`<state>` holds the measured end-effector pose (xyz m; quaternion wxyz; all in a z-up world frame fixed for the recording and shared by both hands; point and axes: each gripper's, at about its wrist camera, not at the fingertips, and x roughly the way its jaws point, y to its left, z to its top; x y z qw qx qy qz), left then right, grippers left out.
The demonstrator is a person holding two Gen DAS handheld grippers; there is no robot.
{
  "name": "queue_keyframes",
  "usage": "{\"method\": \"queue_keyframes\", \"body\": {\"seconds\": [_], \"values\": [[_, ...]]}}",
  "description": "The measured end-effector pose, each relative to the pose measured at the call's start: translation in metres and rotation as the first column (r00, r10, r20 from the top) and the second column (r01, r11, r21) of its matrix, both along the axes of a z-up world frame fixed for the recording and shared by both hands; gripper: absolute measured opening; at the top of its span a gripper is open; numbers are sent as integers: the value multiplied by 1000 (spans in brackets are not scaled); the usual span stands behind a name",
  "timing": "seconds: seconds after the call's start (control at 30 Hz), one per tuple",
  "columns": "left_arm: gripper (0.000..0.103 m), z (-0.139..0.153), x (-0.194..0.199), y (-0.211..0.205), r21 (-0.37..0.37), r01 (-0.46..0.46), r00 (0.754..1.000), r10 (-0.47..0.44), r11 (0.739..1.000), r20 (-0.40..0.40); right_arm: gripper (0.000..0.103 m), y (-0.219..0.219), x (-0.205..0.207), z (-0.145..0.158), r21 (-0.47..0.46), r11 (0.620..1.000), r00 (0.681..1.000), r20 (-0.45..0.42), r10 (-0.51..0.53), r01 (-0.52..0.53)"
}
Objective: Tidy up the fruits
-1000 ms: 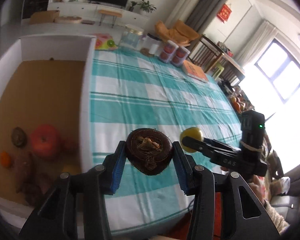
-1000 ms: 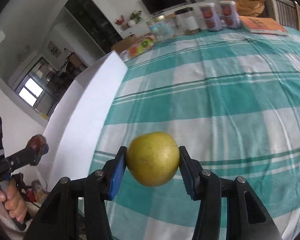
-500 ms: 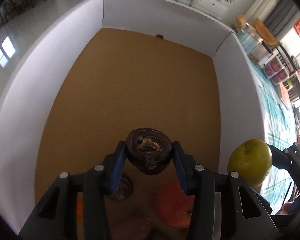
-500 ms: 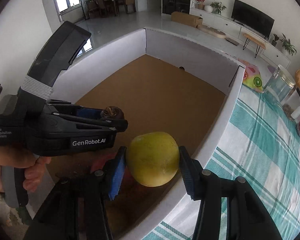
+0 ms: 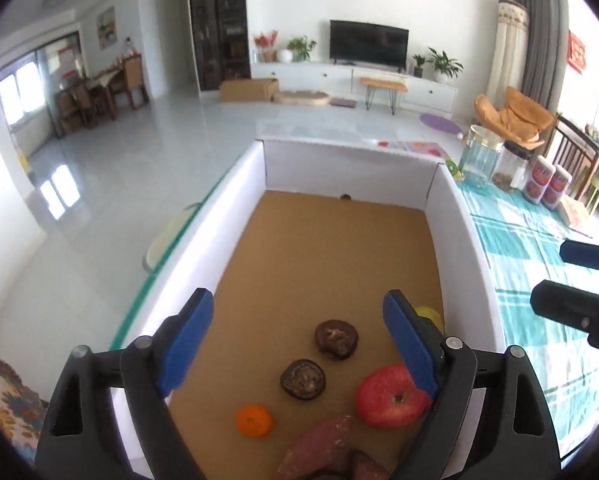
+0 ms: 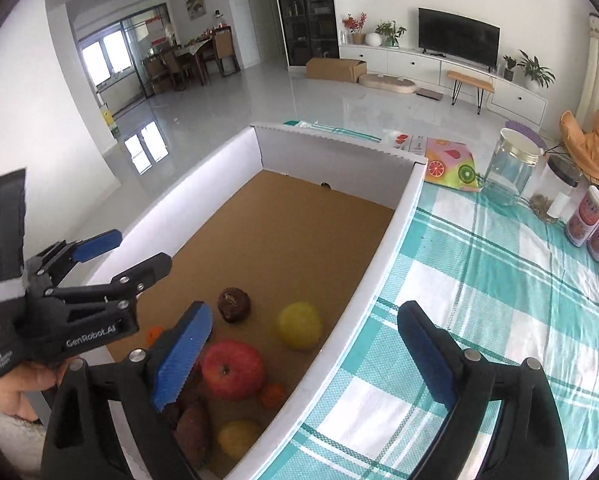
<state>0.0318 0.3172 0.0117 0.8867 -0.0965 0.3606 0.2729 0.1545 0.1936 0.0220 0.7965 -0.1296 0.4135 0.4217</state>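
Seen from the left wrist, the left gripper [image 5: 297,338] hangs above the near end of the box [image 5: 451,216] with its blue-padded fingers spread wide and nothing between them. The right gripper [image 6: 303,350] is likewise spread and empty, one finger over the box interior and the other over the teal checked tablecloth [image 6: 499,280] outside the box's right wall. At the nearest end of the brown cardboard floor lie reddish-brown sweet potatoes [image 5: 319,440], with a small orange mandarin [image 5: 254,420] just beside them and a red apple [image 5: 391,396] to the right, partly behind the left gripper's right finger. In the right wrist view a second small orange fruit [image 6: 272,396] sits close to the apple and a yellow fruit [image 6: 237,438] lies in the near corner by the wall. A little farther in rest two dark brown round fruits [image 5: 302,379], one beyond the other and apart. To their right, close to the right wall, sits a yellow-green fruit [image 6: 299,325], free of both tools. The far half of the box floor is bare cardboard up to the white end wall. Beyond the box, on the cloth, stand a fruit-printed pack [image 6: 451,164], a glass jar [image 6: 511,168] and two red-labelled canisters [image 6: 587,220]. Farther off, a television [image 5: 369,46] stands on a long white cabinet.
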Motion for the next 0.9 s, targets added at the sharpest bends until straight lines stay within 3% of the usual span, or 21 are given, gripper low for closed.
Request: {"method": "queue_keyframes", "body": {"seconds": [0.1, 0.27, 0.37, 0.43, 0.6, 0.67, 0.83, 0.9], "values": [[89, -1, -9, -10, 11, -8, 999, 9, 1000, -42, 100, -7, -12, 4, 15, 1000, 999, -36, -14, 14], [89, -11, -31, -21, -118, -1, 1000, -2, 993, -23, 102, -10, -39, -7, -13, 1000, 998, -66, -1, 0], [89, -12, -41, -16, -155, -26, 999, 29, 988, 14, 103, -8, -56, -13, -46, 999, 999, -51, -1, -2], [89, -9, -47, -14, -112, -62, 998, 63, 992, 11, 103, -7, -63, -15, -55, 998, 999, -42, 4, -6], [89, -3, -45, -27, 146, -129, 985, 144, 981, -94, 103, -2, -75, -20, -66, 998, 999, -42, 12, -15], [89, -3, -50, -28, 163, -134, 981, 154, 977, -114, 103, -2, -80, -20, -72, 997, 999, -38, 11, -14], [90, -1, -59, -24, 119, -122, 986, 134, 985, -98, 103, -2, -91, -14, -90, 996, 1000, -11, 18, -19], [96, 0, -63, -25, 117, -121, 987, 132, 986, -92, 103, -2, -95, -12, -102, 995, 1000, -3, 12, -12]]}}
